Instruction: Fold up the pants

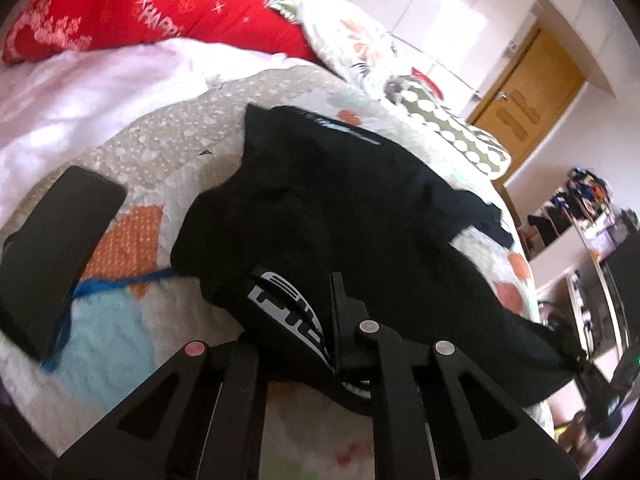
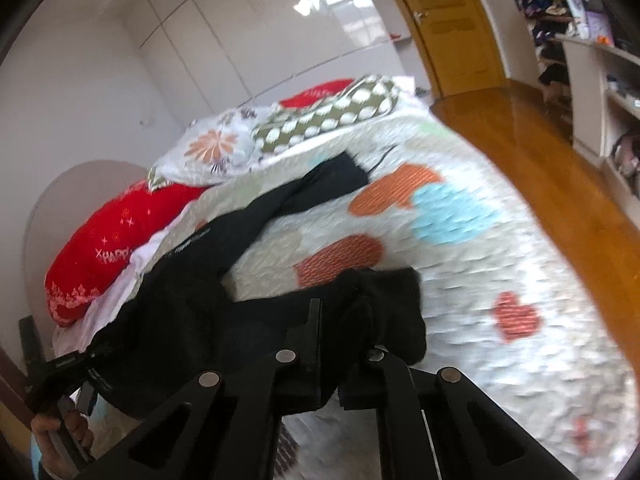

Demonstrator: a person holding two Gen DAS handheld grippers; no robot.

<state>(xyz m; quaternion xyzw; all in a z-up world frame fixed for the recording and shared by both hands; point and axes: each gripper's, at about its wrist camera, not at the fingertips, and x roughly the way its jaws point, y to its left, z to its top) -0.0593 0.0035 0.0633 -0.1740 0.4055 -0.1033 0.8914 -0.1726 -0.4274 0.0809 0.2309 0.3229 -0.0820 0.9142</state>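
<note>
Black pants [image 1: 352,208] with a white printed waistband [image 1: 288,312] lie spread on a quilted bed cover [image 1: 160,152]. My left gripper [image 1: 304,320] is shut on the waistband end, which hangs lifted between its jaws. In the right wrist view the pants [image 2: 192,312] run from the waist at the left to two legs. My right gripper [image 2: 340,340] is shut on the cuff end of the nearer leg [image 2: 384,304] and holds it off the bed. The other leg [image 2: 320,184] lies flat toward the pillows. The left gripper and the hand on it [image 2: 60,400] show at the lower left there.
A black phone [image 1: 56,252] with a blue cord [image 1: 100,288] lies on the bed left of the pants. A red pillow [image 1: 120,12] and floral pillows [image 1: 352,40] sit at the head. The bed edge drops to a wooden floor [image 2: 540,152] on the right, with shelves [image 2: 592,92] beyond.
</note>
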